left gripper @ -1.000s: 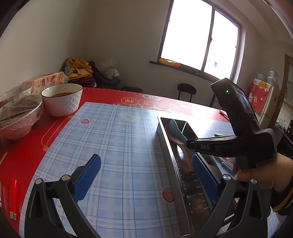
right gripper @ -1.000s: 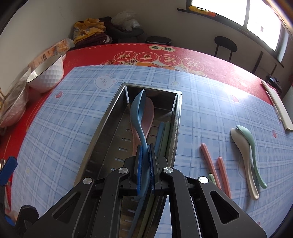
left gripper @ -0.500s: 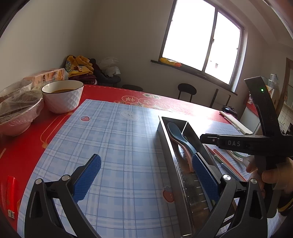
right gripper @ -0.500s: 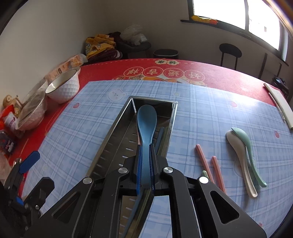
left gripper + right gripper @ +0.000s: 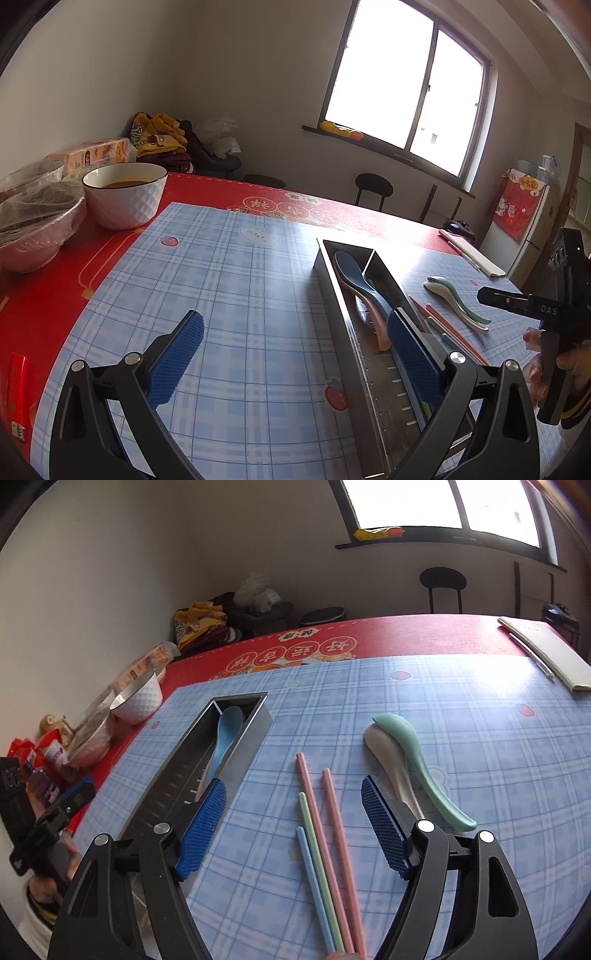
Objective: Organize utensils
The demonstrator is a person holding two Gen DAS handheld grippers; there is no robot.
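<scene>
- My right gripper [image 5: 291, 827] has just been opening; its jaws now stand wide with nothing between the blue pads [image 5: 201, 830], only the chopsticks on the cloth below them; a second ago they were clamped on the handle of the blue spoon [image 5: 225, 734].
- That spoon now lies free in the steel tray [image 5: 166, 779], bowl toward the tray's far end, on top of a pink spoon [image 5: 380, 328] already there; so I judge this placement done.
- I have swung the gripper off the tray toward the right side of the blue checked mat [image 5: 461, 716]; it hovers over the loose pieces, touching none.
- Directly beneath it lie two pink chopsticks [image 5: 332, 812], a green chopstick [image 5: 314, 834] and a blue chopstick [image 5: 310, 864], side by side, just right of the tray.
- Further right, the cream spoon [image 5: 384, 753] and the mint spoon [image 5: 417, 760] rest against each other, overlapped at their bowls.
- My left gripper [image 5: 291, 358] is wide open too, holding nothing, over the near edge of the mat at the tray's near end; it has not moved.
- Two spoons are in, two are out, and four chopsticks are out; I judge the next pick to be one of these.
- The white bowl [image 5: 125, 199] sits at the left edge of the red table [image 5: 44, 280], well apart.
</scene>
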